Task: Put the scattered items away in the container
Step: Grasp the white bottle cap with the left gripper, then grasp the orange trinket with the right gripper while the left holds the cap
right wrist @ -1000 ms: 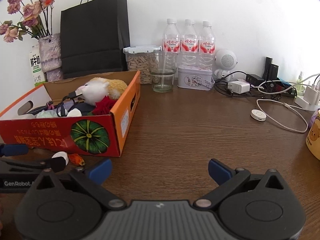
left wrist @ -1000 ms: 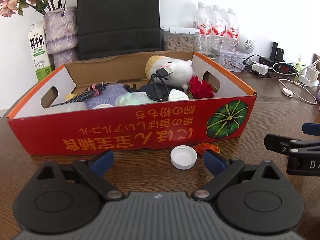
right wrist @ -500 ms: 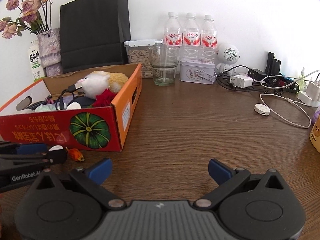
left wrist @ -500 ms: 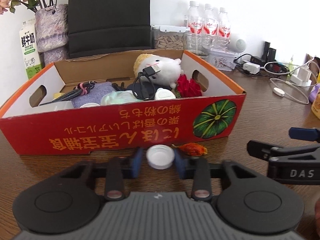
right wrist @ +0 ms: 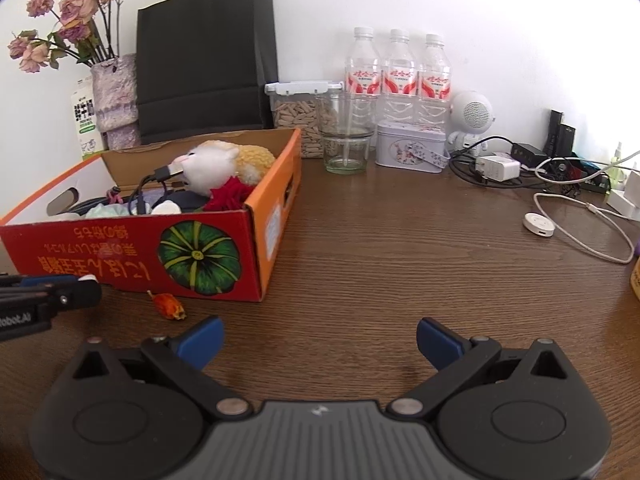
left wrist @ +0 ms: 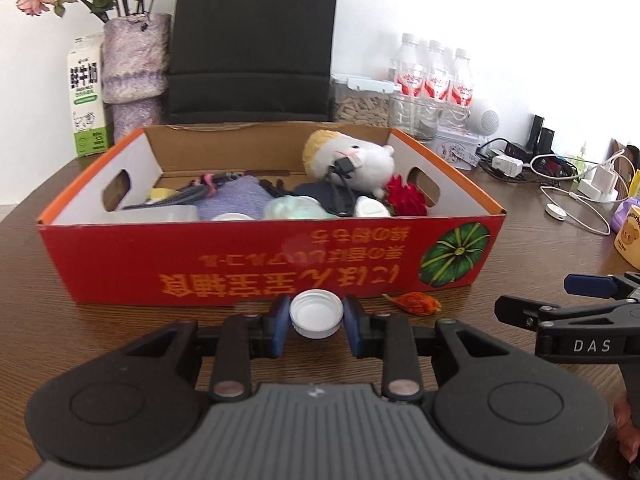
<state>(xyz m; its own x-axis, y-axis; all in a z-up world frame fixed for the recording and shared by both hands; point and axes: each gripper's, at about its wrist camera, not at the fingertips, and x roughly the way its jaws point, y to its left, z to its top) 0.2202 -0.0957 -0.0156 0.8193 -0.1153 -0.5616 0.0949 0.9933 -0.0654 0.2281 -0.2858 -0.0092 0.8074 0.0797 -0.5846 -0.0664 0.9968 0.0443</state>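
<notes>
My left gripper (left wrist: 316,316) is shut on a white bottle cap (left wrist: 316,314) and holds it just in front of the red cardboard box (left wrist: 256,268). The box holds a plush toy (left wrist: 352,160), a red flower, cables and several other items. An orange dried flower (left wrist: 414,303) lies on the table by the box's front right corner; it also shows in the right wrist view (right wrist: 170,306). My right gripper (right wrist: 318,338) is open and empty over bare table right of the box (right wrist: 160,252). The left gripper's tip (right wrist: 60,294) shows at the far left.
A black paper bag (right wrist: 206,56), a vase of dried flowers (right wrist: 114,96), a milk carton, a seed jar, a glass (right wrist: 346,142), three water bottles, a tin and a speaker stand along the wall. Chargers and cables (right wrist: 560,184) lie at the right.
My left gripper closed on the white bottle cap and has lifted it off the table. The right gripper stayed open and shifted slightly.
</notes>
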